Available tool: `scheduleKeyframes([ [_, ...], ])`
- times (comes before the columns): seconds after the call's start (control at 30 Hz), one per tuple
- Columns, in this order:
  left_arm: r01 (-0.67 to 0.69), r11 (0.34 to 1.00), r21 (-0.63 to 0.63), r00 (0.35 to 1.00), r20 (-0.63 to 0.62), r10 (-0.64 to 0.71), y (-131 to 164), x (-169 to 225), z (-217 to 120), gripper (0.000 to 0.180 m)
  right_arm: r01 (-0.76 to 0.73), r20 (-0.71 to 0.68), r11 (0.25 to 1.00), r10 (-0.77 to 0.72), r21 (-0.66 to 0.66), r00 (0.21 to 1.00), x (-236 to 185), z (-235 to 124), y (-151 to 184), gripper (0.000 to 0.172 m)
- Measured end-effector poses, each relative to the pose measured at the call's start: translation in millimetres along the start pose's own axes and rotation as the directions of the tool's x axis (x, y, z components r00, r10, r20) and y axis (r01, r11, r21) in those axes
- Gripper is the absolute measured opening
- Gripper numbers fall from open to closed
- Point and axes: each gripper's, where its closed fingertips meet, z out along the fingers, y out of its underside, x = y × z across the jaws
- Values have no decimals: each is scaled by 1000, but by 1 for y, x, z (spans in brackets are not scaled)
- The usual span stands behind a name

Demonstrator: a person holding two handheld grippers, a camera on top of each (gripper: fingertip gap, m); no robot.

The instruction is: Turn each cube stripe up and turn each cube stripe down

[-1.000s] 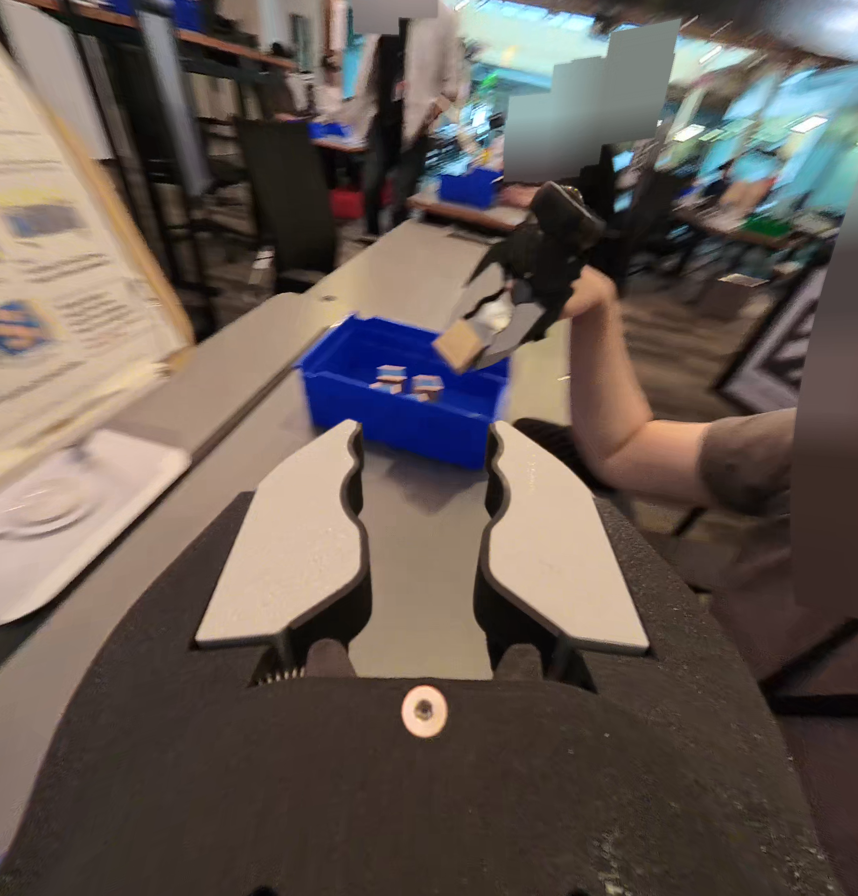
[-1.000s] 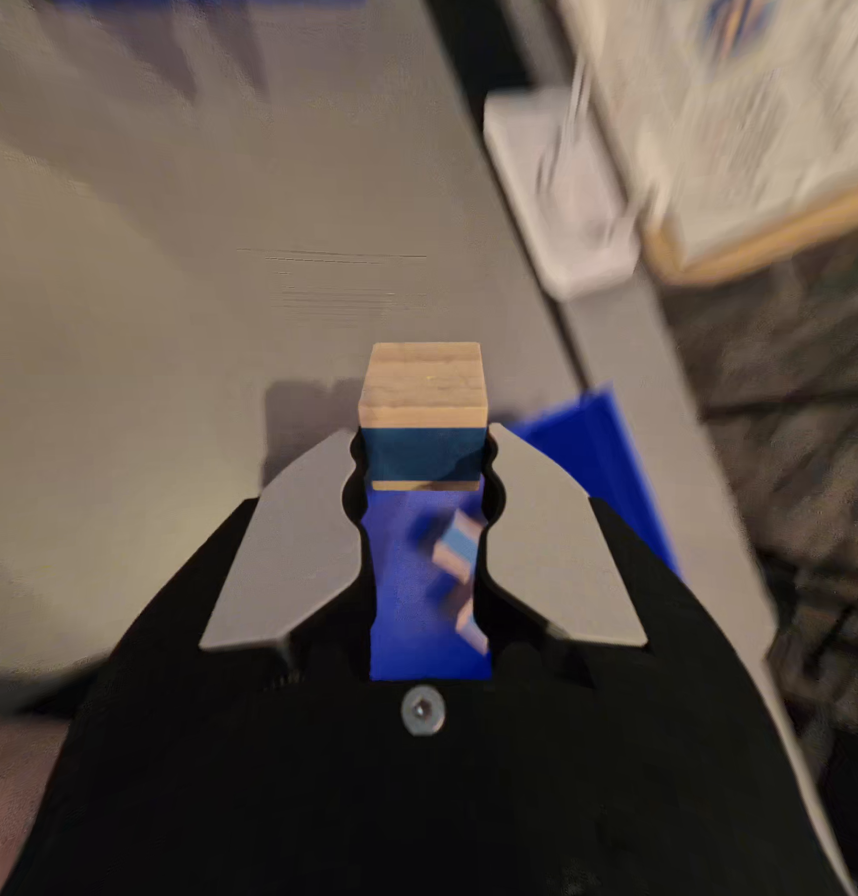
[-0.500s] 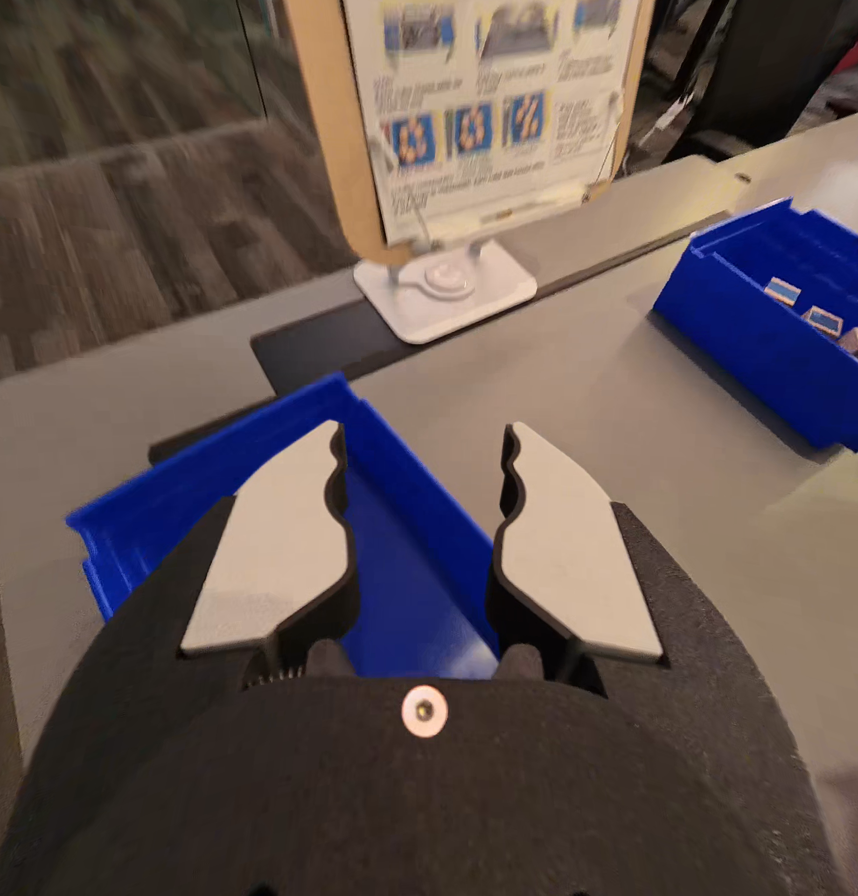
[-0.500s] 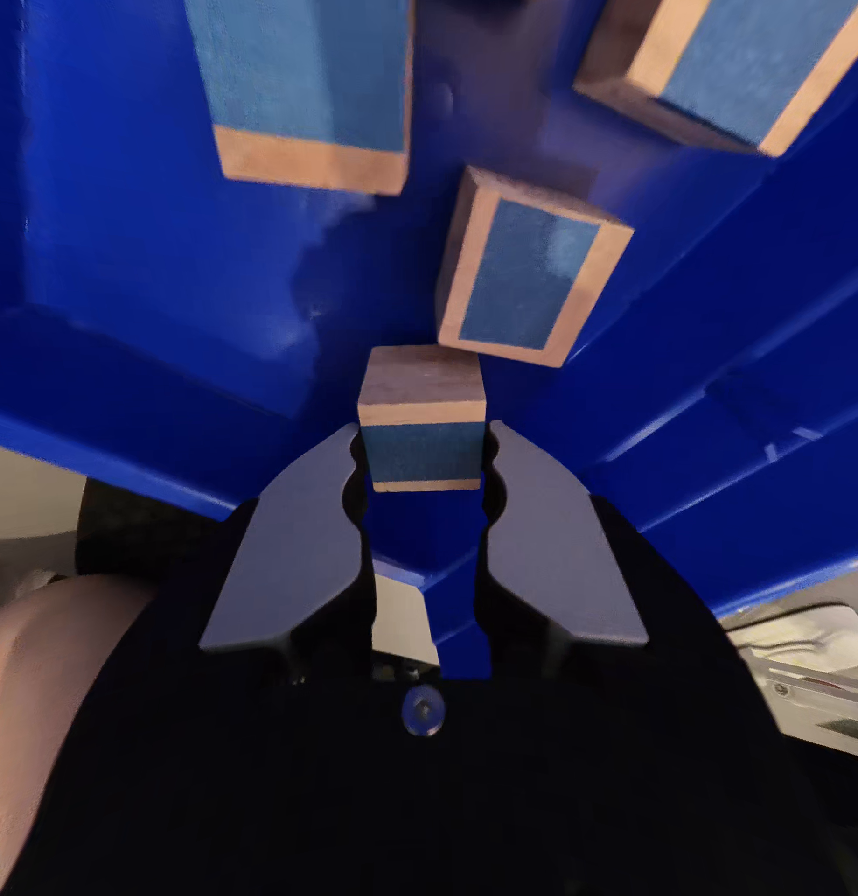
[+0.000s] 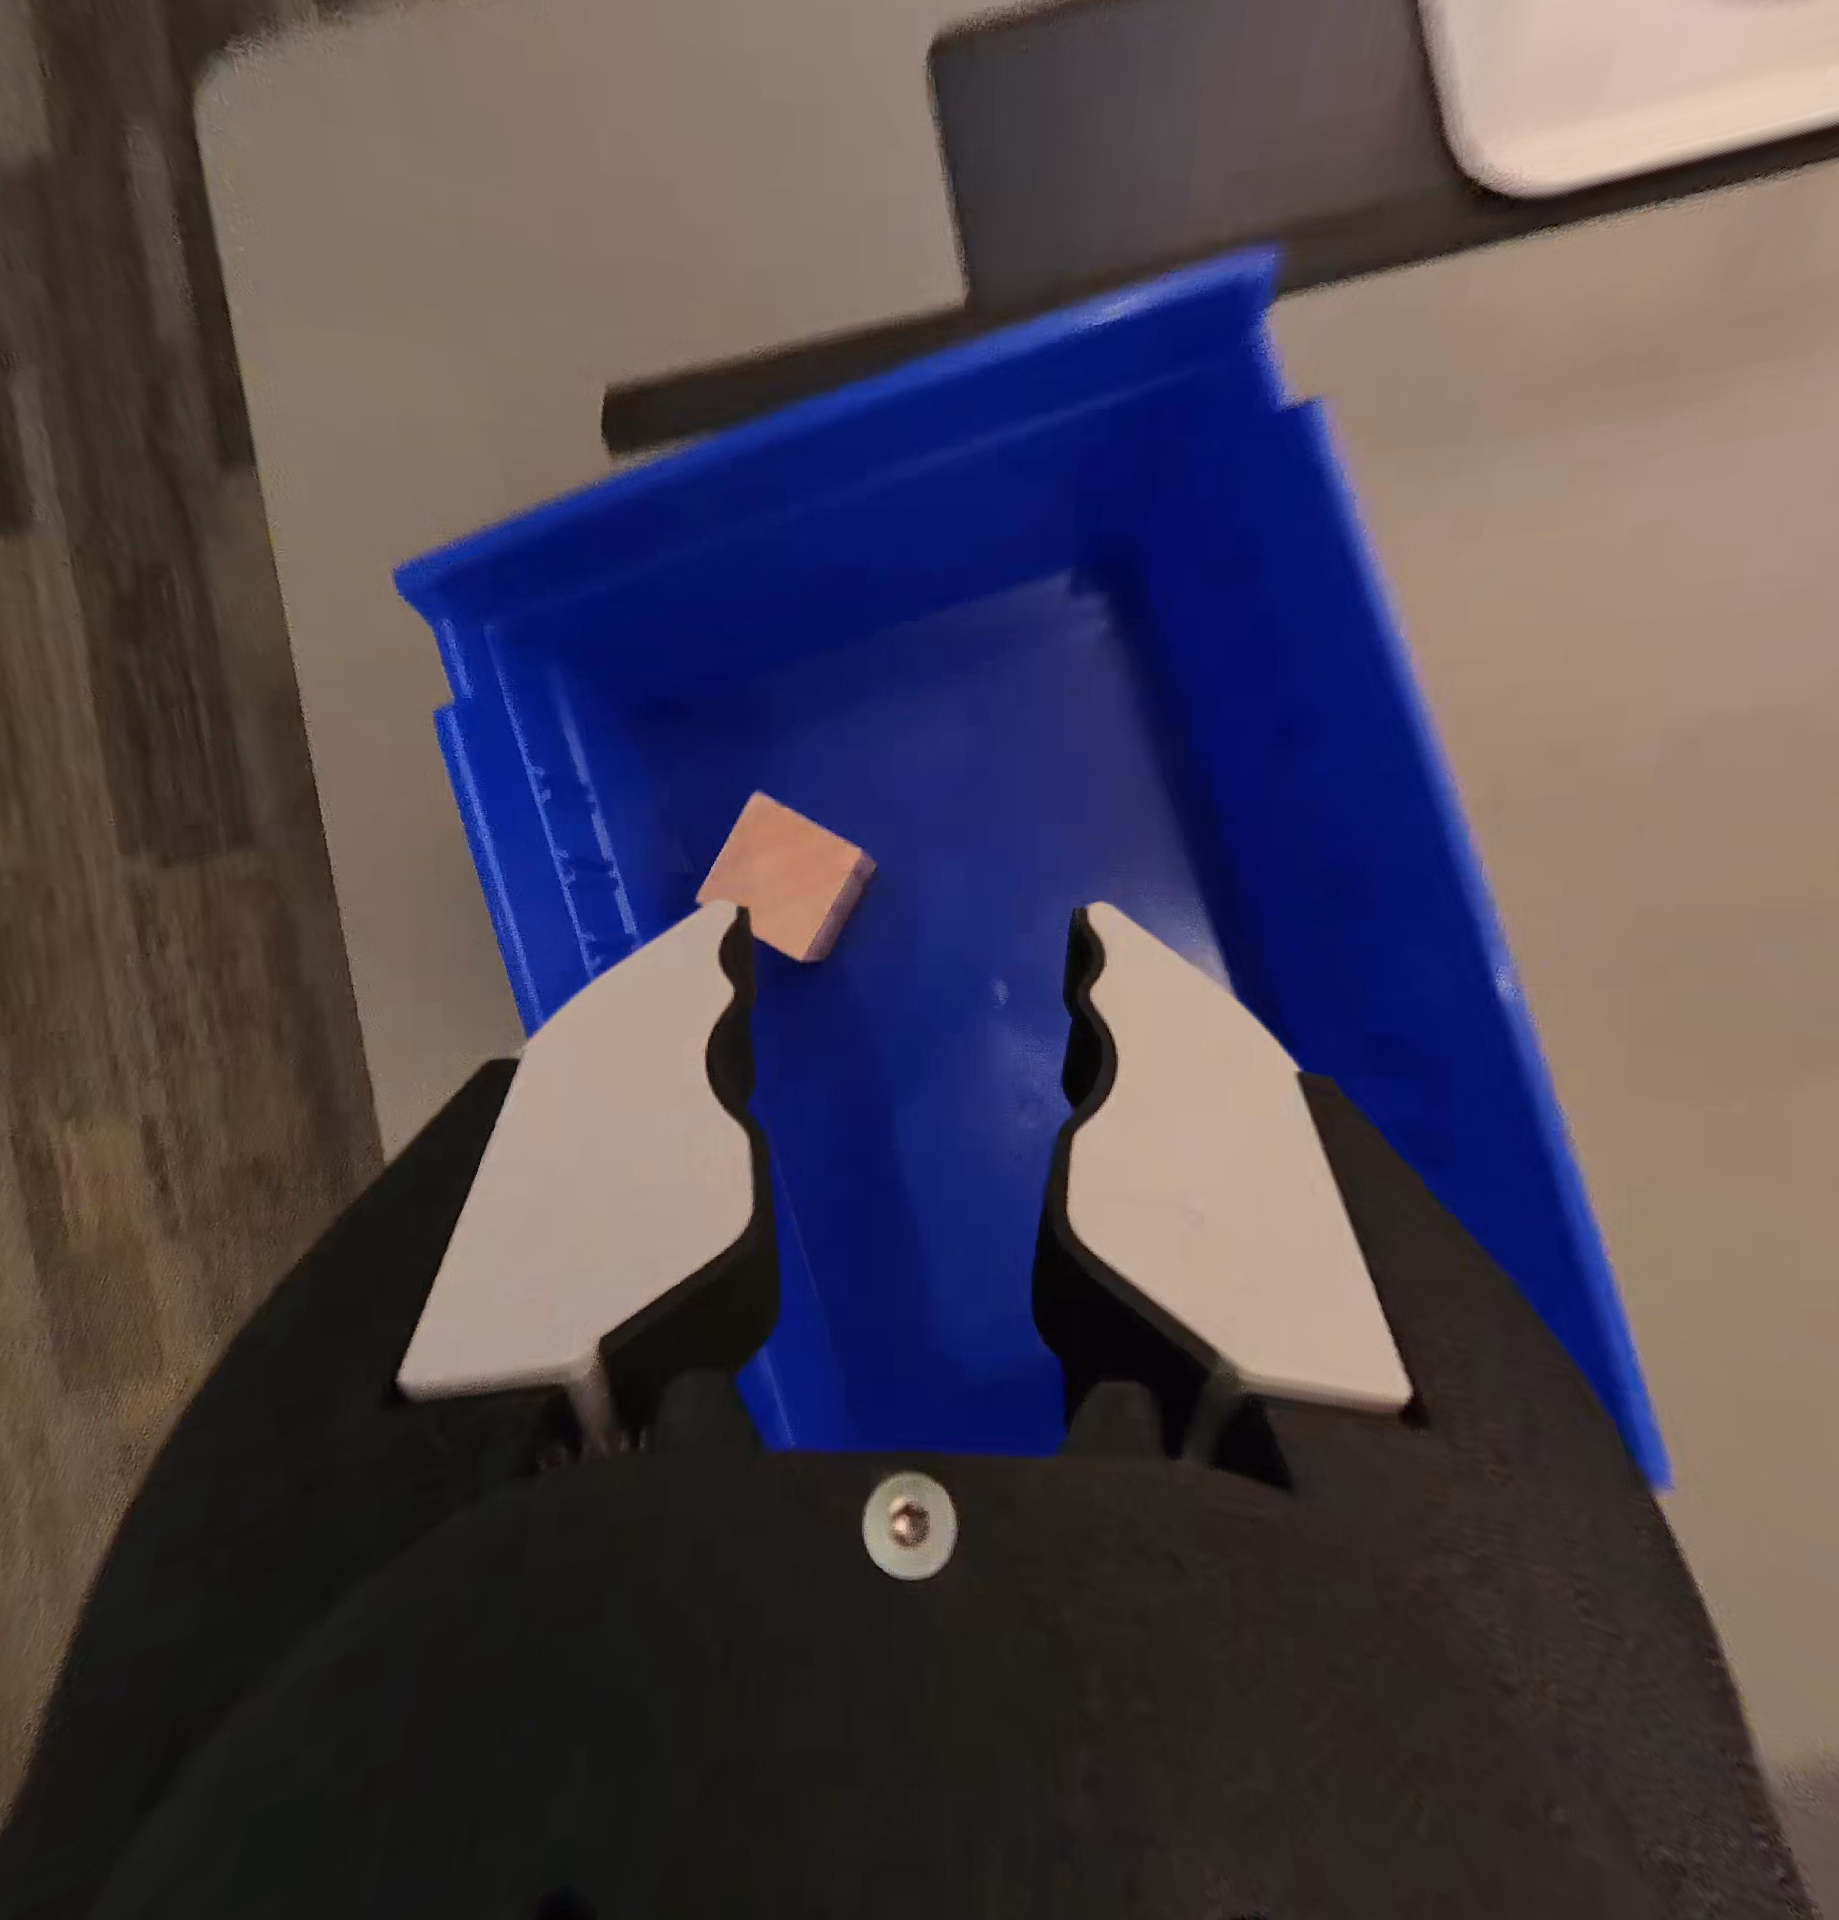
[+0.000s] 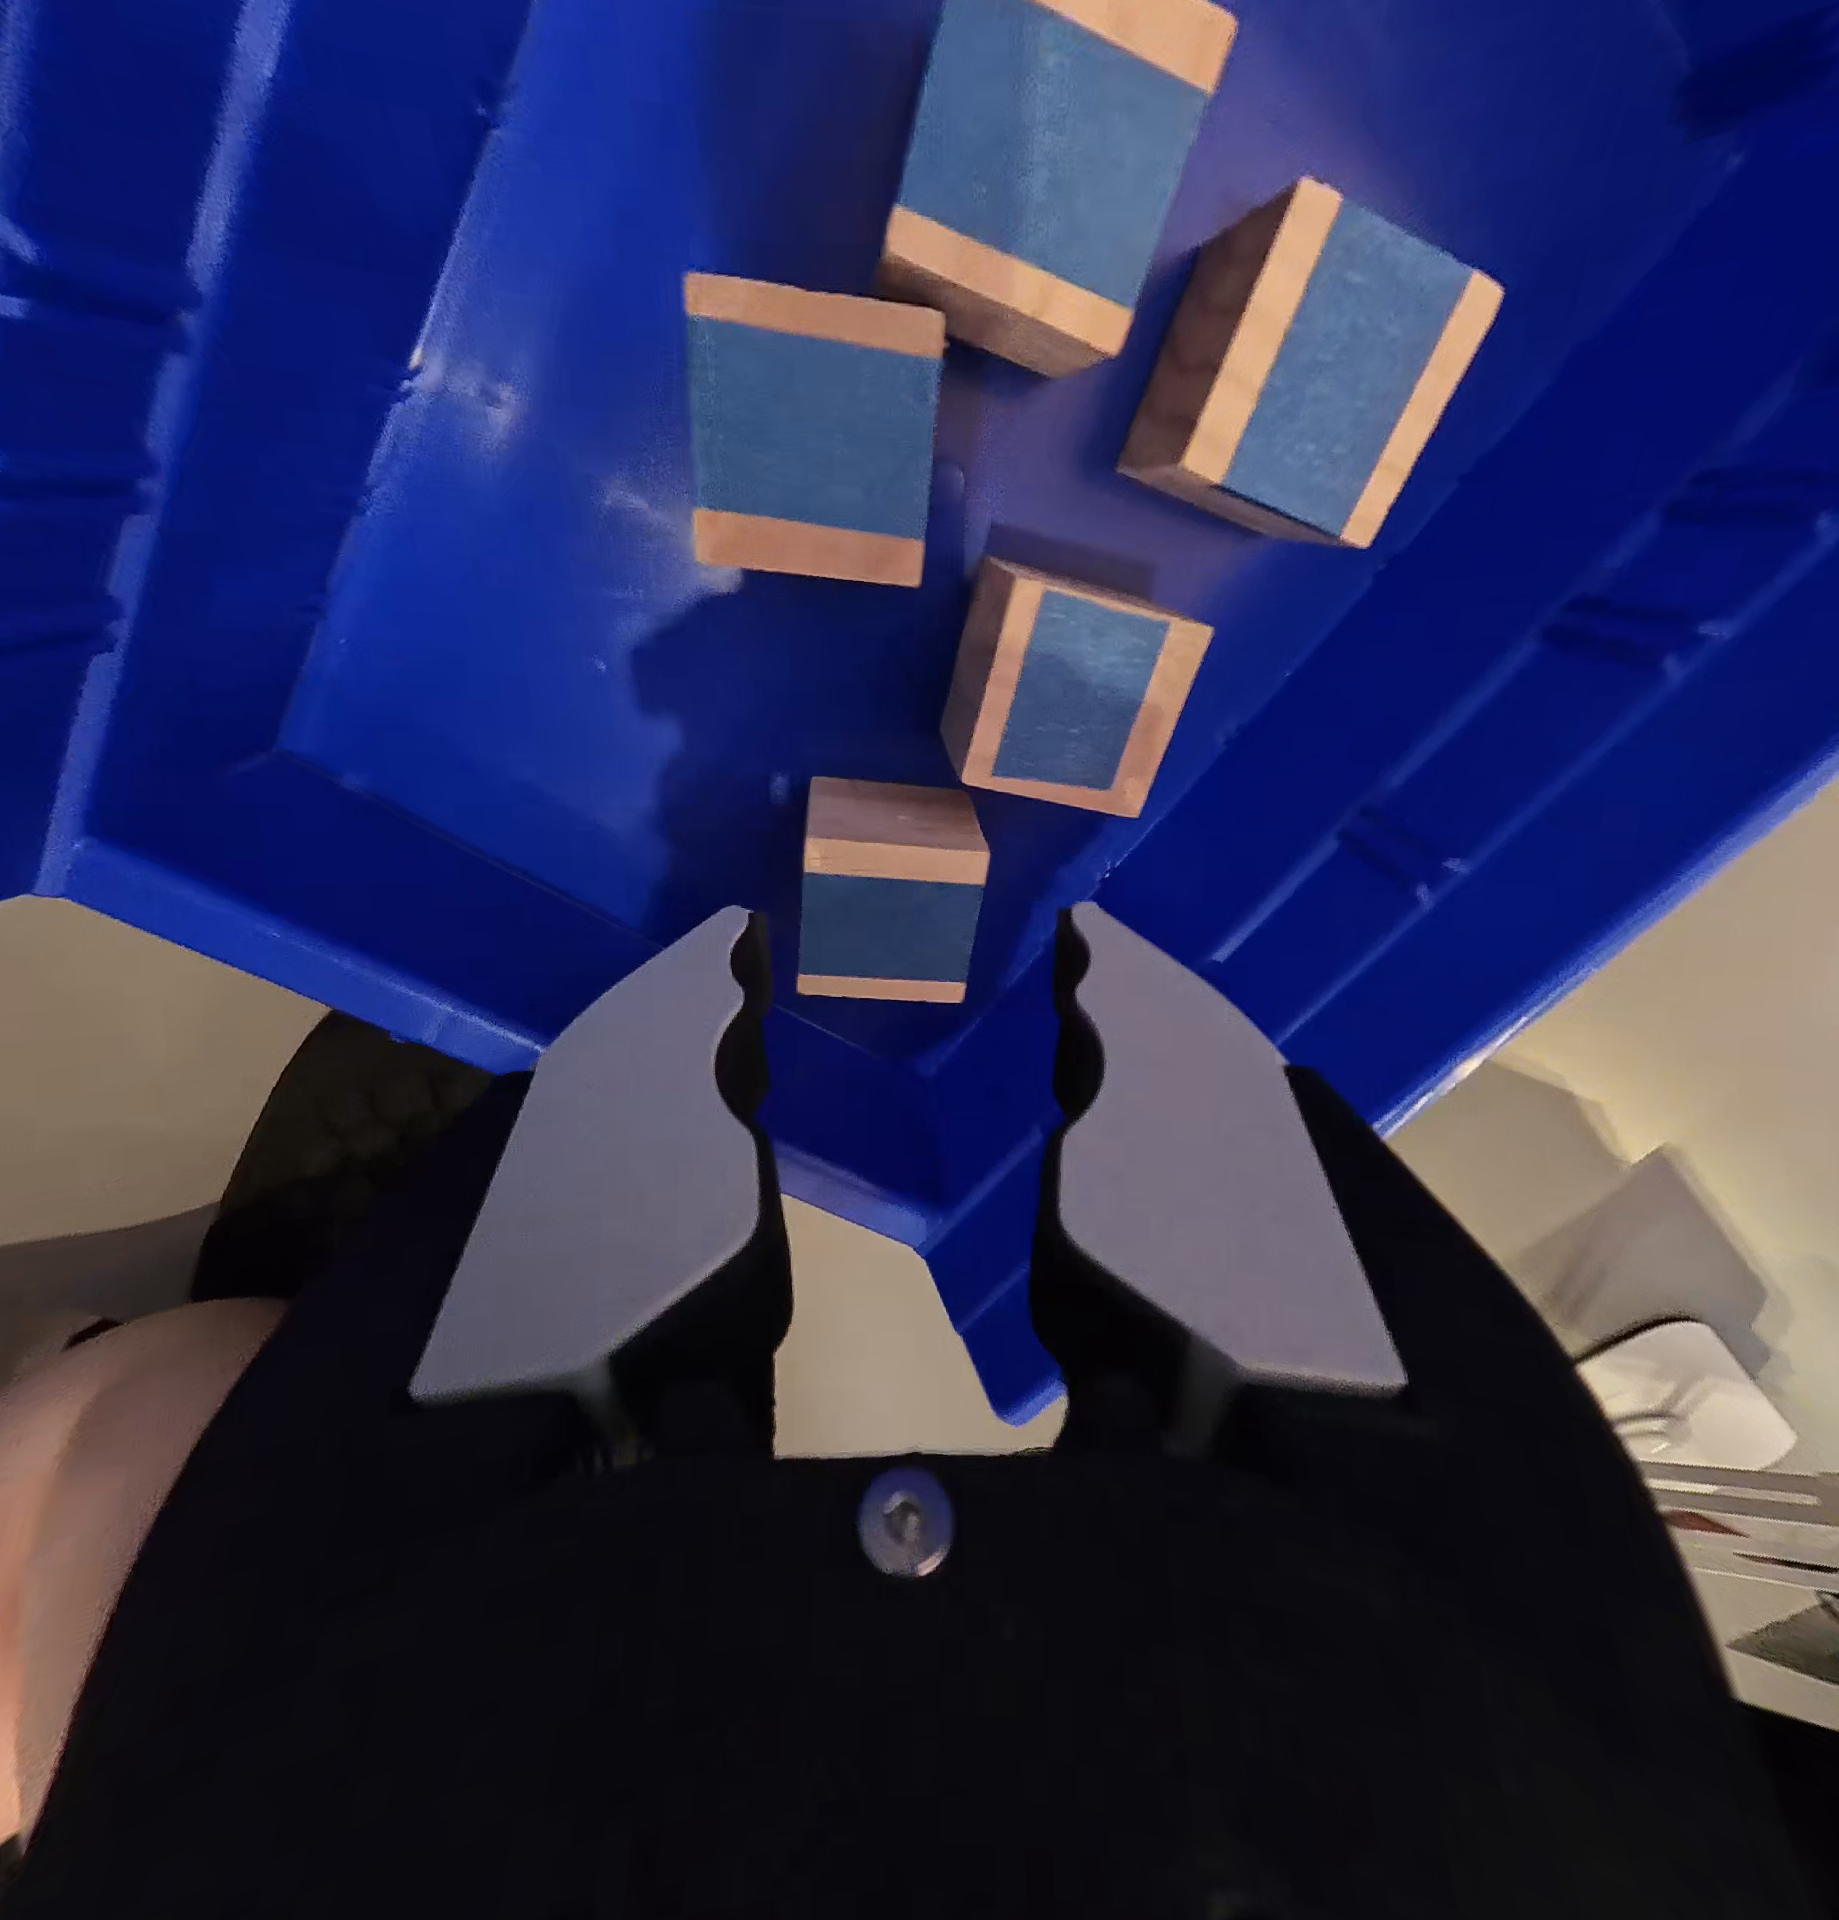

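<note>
1. Setting: indoor work area, likely lab or office.
2. Evidence: grey table (image 5: 541, 260); wood-pattern floor (image 5: 73, 727) at 9 o'clock; blue plastic parts bin (image 5: 1362, 831); white stand base (image 5: 1673, 94) at 1 o'clock.

The surface (image 5: 541, 312) is a plain grey tabletop with a rounded corner at the upper left of the left wrist view. Past its edge lies a floor (image 5: 94, 831) of wood-look planks in mixed brown and grey tones, blurred. A dark strip (image 5: 1102, 177) runs across the surface near the top, and on it, at the upper right corner, sits a white base (image 5: 1642, 94) with rounded edges. In the right wrist view the surface (image 6: 115, 1039) looks cream under warm light, and pale blurred shapes (image 6: 1673, 1382) lie at the right edge.
</note>
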Motion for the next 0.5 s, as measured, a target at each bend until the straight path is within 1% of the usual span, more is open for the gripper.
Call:
scheduleKeyframes([
  [0.07, 17, 997, -76, 998, 58, -12, 7, -11, 22, 58, 29, -10, 1000, -29, 1, 1000, -3, -1, -3, 55],
  [0.13, -24, 992, -127, 997, 64, 32, 12, -15, 41, 59, 46, -7, 999, -46, 2, 999, -5, -1, -6, 55],
  [0.23, -173, 962, -210, 982, 40, 186, 25, -19, 64, 58, 66, 4, 998, -66, -7, 998, -9, 2, -8, 55],
  [0.3, -302, 922, -244, 946, 45, 322, 31, -24, 77, 59, 67, 14, 998, -67, -17, 998, -10, 4, -8, 55],
  [0.37, -386, 873, -299, 911, 28, 412, 42, -26, 85, 59, 70, 26, 997, -69, -21, 997, -12, 6, -9, 55],
  [0.43, -418, 853, -313, 892, 37, 450, 44, -30, 91, 62, 80, 27, 996, -79, -29, 996, -13, 7, -10, 55],
  [0.5, -407, 855, -320, 896, 43, 443, 44, -33, 97, 62, 94, 32, 995, -92, -33, 995, -16, 8, -12, 55],
])
